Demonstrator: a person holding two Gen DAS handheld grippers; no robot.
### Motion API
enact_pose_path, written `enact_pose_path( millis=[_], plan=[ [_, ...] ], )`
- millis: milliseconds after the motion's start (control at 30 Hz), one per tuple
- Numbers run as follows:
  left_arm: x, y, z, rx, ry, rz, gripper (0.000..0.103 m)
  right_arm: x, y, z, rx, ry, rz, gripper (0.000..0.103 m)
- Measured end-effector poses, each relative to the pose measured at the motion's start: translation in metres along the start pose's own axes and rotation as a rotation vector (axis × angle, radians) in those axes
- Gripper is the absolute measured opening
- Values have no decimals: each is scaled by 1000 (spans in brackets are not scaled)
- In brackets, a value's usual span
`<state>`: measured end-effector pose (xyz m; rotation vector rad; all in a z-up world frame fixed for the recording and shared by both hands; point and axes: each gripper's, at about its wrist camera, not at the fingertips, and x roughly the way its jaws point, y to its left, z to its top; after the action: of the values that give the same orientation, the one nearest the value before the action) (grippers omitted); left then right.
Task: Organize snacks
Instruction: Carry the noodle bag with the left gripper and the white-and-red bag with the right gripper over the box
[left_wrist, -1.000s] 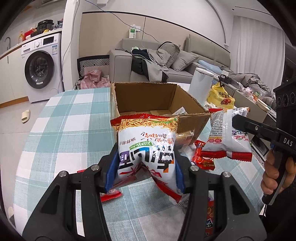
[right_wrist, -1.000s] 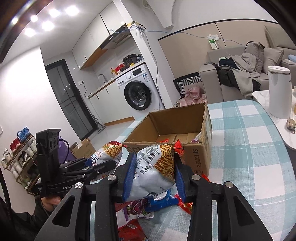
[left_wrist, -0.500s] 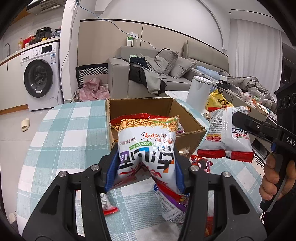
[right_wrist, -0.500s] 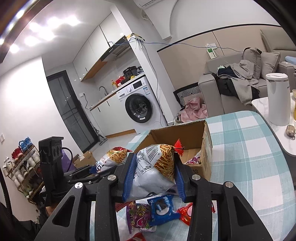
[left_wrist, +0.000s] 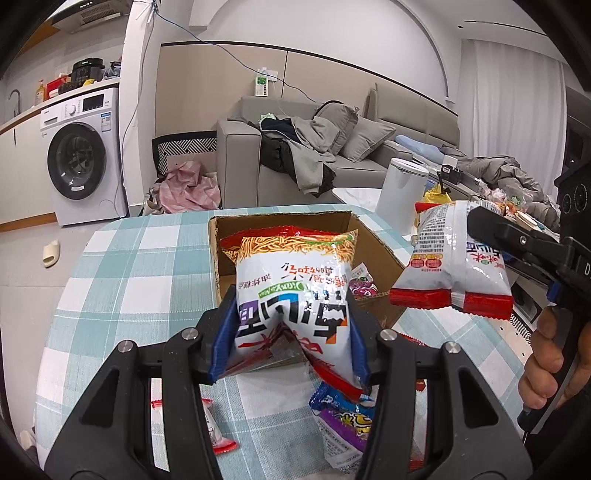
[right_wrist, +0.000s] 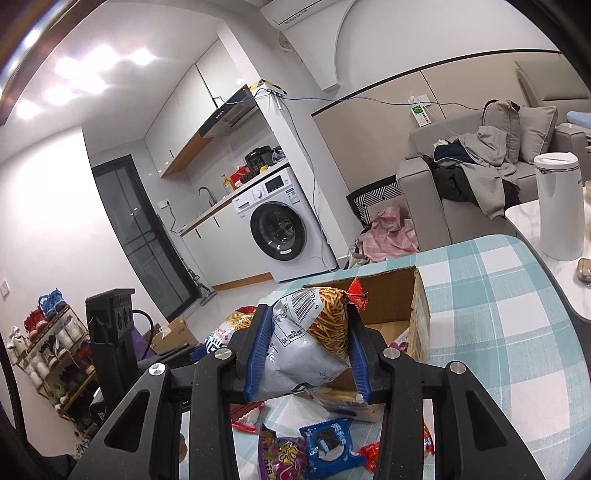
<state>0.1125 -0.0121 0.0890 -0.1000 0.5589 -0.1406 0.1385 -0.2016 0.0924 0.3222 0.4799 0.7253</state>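
My left gripper (left_wrist: 291, 332) is shut on a white and red noodle snack bag (left_wrist: 295, 280), held in the air in front of the open cardboard box (left_wrist: 280, 221). My right gripper (right_wrist: 308, 350) is shut on a second noodle snack bag (right_wrist: 314, 339), also lifted; it shows in the left wrist view (left_wrist: 450, 266) to the right of the box. The box (right_wrist: 413, 314) stands on the checked tablecloth and holds a few packets. Loose snacks lie on the cloth below: a purple packet (left_wrist: 347, 424) and a blue cookie packet (right_wrist: 328, 446).
The table has a teal and white checked cloth (left_wrist: 140, 273) with a rounded edge. A white kettle (right_wrist: 557, 206) stands on a side table to the right. A small red and white packet (left_wrist: 216, 435) lies under my left gripper. Sofa and washing machine are behind.
Both grippers have risen with their bags. The box now sits lower and farther in both views, and more loose snacks show on the cloth below.
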Motion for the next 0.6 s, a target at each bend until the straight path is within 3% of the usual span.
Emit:
enact_pose_path(
  millis=[600],
  plan=[
    [30, 3, 15, 8, 5, 14, 49, 25, -7, 11, 32, 12, -59, 40]
  ],
)
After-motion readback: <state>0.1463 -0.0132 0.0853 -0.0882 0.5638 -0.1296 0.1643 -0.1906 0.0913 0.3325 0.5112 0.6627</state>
